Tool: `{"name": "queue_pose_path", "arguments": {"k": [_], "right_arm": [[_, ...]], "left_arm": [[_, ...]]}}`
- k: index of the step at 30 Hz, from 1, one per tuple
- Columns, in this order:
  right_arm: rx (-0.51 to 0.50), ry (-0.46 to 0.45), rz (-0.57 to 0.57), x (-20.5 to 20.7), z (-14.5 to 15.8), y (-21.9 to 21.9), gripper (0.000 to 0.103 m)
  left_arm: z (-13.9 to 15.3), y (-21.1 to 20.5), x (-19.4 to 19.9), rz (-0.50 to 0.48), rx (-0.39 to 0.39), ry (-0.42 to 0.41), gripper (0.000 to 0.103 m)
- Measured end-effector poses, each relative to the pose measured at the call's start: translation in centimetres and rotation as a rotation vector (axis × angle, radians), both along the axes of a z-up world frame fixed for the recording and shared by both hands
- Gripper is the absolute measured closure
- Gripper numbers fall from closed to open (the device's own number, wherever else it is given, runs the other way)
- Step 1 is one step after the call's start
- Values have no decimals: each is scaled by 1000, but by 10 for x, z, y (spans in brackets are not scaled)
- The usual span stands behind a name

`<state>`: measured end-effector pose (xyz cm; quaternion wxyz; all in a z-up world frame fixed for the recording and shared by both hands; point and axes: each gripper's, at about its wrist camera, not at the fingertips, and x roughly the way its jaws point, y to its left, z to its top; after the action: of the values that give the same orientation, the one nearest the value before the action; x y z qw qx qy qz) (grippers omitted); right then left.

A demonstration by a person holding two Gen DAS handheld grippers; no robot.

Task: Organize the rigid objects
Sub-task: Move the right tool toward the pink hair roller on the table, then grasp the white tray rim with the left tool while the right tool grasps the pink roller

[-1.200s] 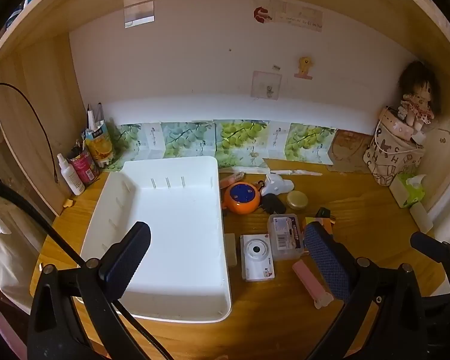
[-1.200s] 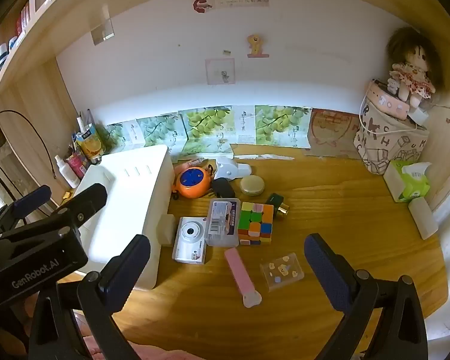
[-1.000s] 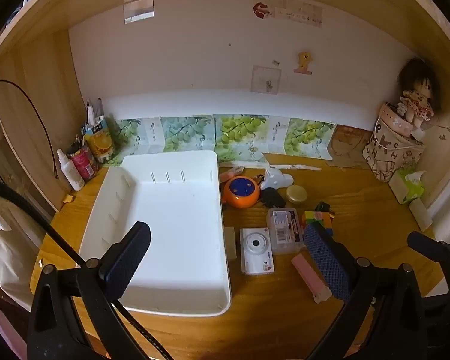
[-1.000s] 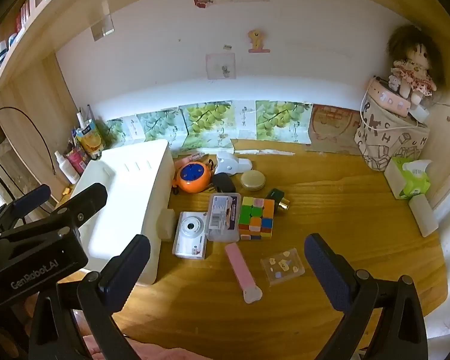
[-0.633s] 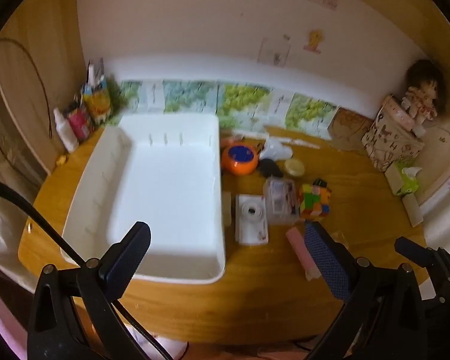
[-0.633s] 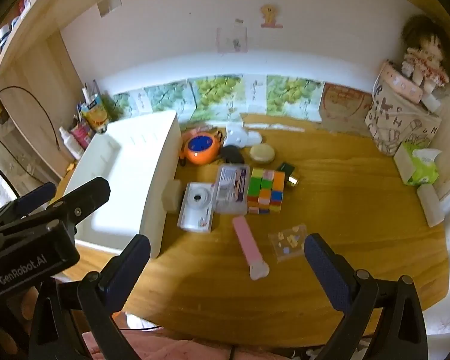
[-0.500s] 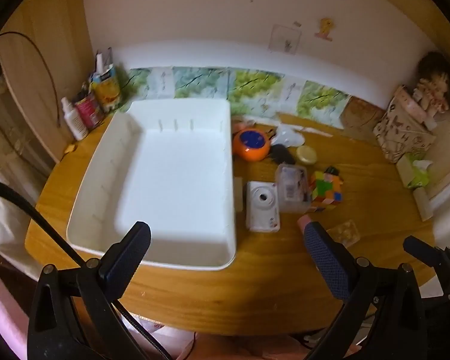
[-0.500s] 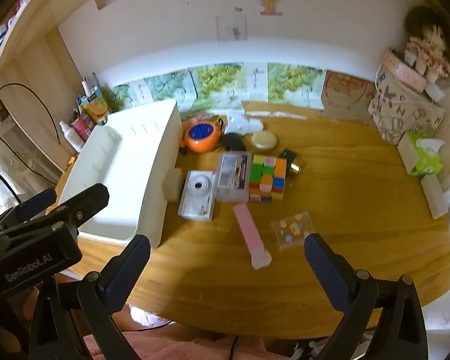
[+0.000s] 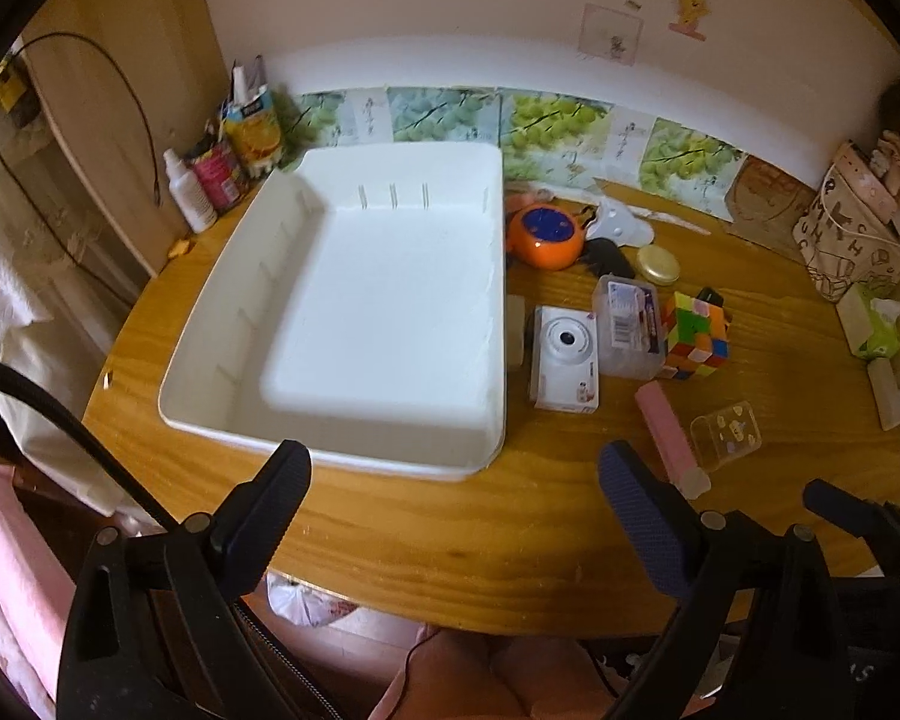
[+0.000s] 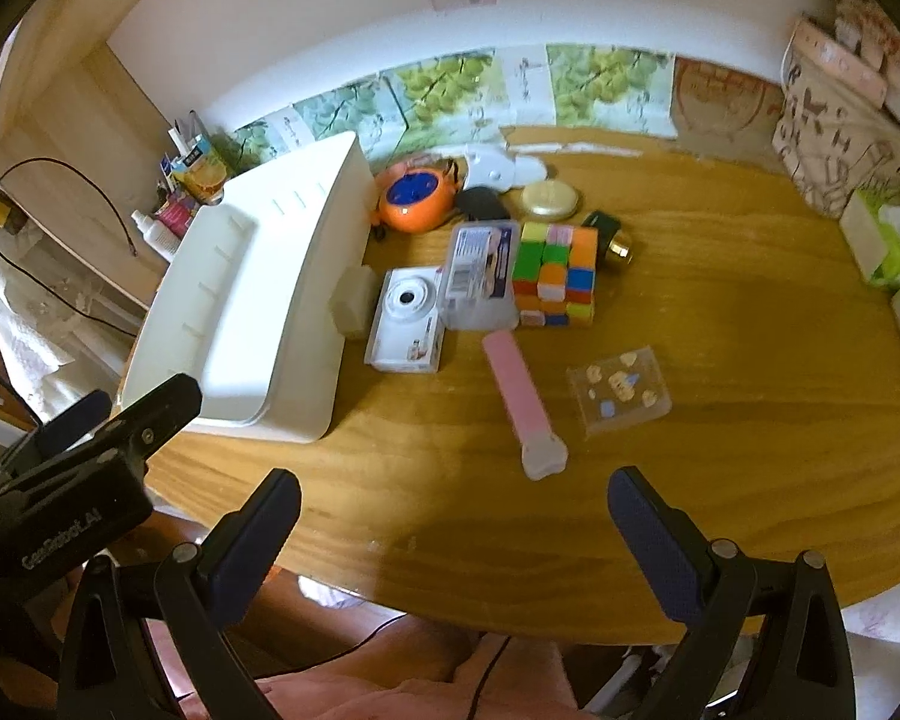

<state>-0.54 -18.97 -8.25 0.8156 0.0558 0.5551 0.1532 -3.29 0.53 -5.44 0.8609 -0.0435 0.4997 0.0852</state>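
Got both tools, left (image 9: 453, 489) and right (image 10: 453, 513), wide and empty over the counter (image 10: 720, 276) edge so I see the tray (image 9: 378, 294) and clutter like the cube (image 10: 555, 273) before picking.

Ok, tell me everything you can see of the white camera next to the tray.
The white camera is a small, flat compact that looks like plastic, lying on its back with the round lens facing up. It rests on the wooden table, between a small pale block beside the white tray and a clear plastic case, whose edge it meets. Neither gripper touches it.
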Motion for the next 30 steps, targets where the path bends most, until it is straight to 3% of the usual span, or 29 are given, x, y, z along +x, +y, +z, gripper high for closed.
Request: {"name": "queue_pose_path", "arguments": {"k": [4,6,12,17,19,24,30], "right_arm": [[30,45,8,5,-9,-4,2],[41,59,1,6,-11,-8,9],[73,107,0,16,-19,-16,14],[109,160,-13,27,-29,-19,18],[123,190,-34,34,-36,-19,21],[137,285,-118,46,-59,-18,23],[155,373,-249,54,-78,-13,23]], "left_arm": [[0,-3,-3,31,16,14,6],[0,-4,-3,45,17,16,6],[3,2,-1,88,-5,7,8],[1,20,2,130,-100,6,12],[-2,29,4,141,-142,10,12],[-5,47,13,138,-152,20,15],[-20,89,28,140,-168,116,18]]}}
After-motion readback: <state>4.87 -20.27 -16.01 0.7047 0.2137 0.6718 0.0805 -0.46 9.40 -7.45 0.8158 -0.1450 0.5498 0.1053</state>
